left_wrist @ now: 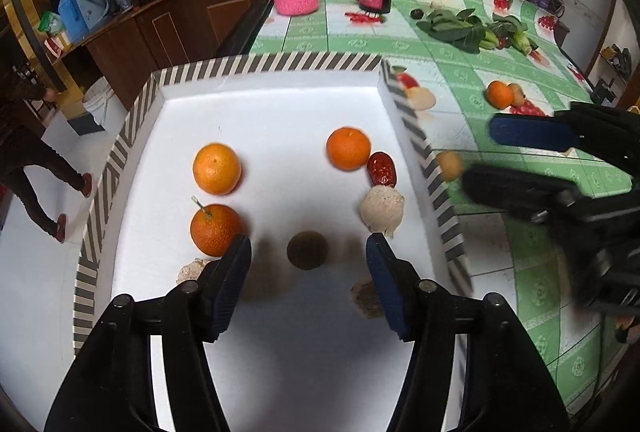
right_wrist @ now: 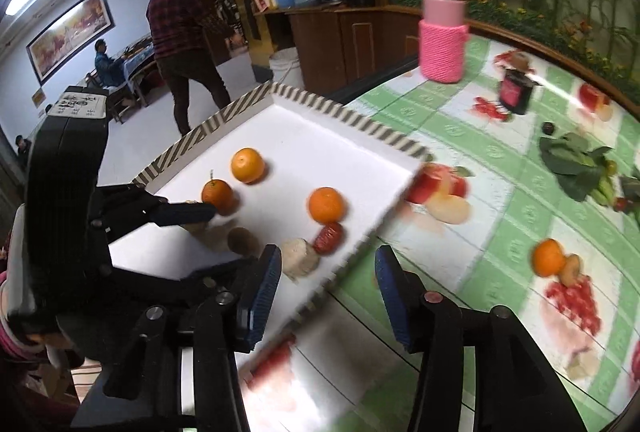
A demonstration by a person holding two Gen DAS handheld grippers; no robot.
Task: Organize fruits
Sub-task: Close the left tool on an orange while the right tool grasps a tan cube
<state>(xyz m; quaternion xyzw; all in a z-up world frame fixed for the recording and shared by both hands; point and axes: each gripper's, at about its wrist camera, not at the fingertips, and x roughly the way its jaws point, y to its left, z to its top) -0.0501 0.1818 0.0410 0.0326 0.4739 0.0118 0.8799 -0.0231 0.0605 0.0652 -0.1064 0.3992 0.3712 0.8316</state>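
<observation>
Fruit mostly sits in your tray (left_wrist: 168, 88); one orange (right_wrist: 547, 262) remains on the tablecloth, possibly more. Left gripper (left_wrist: 308, 252) and right gripper (right_wrist: 326, 268) stand spread, empty.

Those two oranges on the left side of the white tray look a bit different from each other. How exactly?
The nearer orange has a short stem sticking up from its top; the farther orange shows only a small dark dot there. The nearer one is a deeper, redder orange with a rougher, pebbly skin, while the farther one is lighter, yellower and smoother. The nearer one sits right beside the left gripper's finger; the farther one stands clear of it. Both are round, similar in size, and rest inside the striped-rim tray.
</observation>
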